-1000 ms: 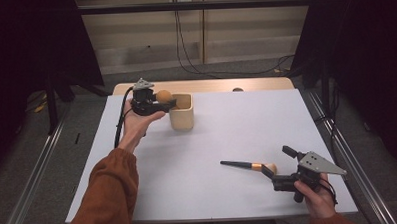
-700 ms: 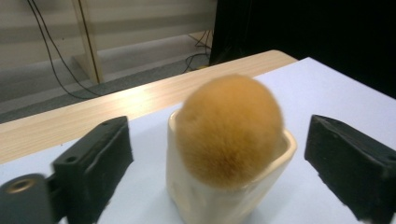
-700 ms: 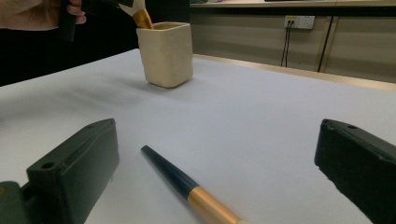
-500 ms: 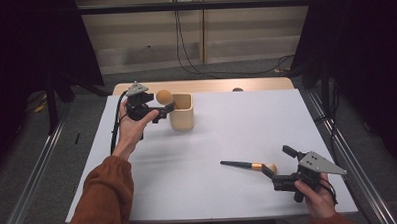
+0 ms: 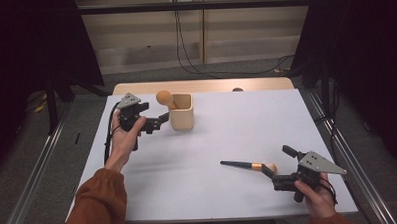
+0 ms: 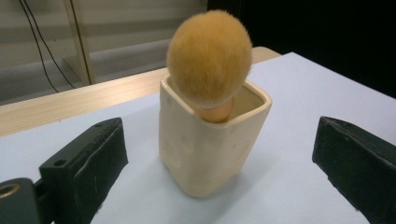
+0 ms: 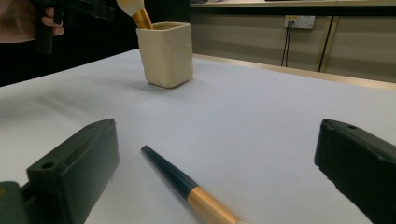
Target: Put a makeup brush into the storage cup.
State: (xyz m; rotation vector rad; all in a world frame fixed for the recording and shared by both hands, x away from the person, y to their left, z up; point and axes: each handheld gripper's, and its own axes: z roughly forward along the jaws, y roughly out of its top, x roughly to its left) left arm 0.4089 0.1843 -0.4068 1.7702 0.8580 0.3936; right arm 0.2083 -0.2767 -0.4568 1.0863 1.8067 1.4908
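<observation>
A white tabletop (image 5: 203,157) fills the middle of a dim room, with dark curtains at both sides and a pale wall with cables hanging down at the back.

Nearest the person, at the near right corner in the high view, the right gripper (image 5: 279,178) rests low over the tabletop in the person's right hand (image 5: 313,194), a grey three-cornered plate on top of it. Its jaws stand spread wide and grip nothing. Between and just ahead of them lies a makeup brush (image 5: 248,166) flat on the tabletop, its dark handle tapering away from the gripper, a gold band next, and its pale tuft closest to the jaws. In the right gripper view the same brush (image 7: 189,189) runs up from the bottom edge between the two black jaws, touching neither.

Farther off, toward the far left of the tabletop, the person's left hand (image 5: 123,137), with a rust-coloured sleeve (image 5: 97,203) behind it, holds the left gripper (image 5: 159,124) just beside a cream ceramic cup (image 5: 181,112). This gripper's jaws have just been opening and now stand wide apart with nothing pinched; in the left gripper view the cup (image 6: 210,149) stands upright on the tabletop beyond the jaws, clear of both.

Inside the cup stands a second, fluffy brush (image 5: 165,98), handle down and leaning toward the left gripper, its round orange-tan tuft (image 6: 210,58) rising above the rim.

Beyond the white surface a strip of light wood edge (image 5: 205,85) marks the far end of the tabletop.
</observation>
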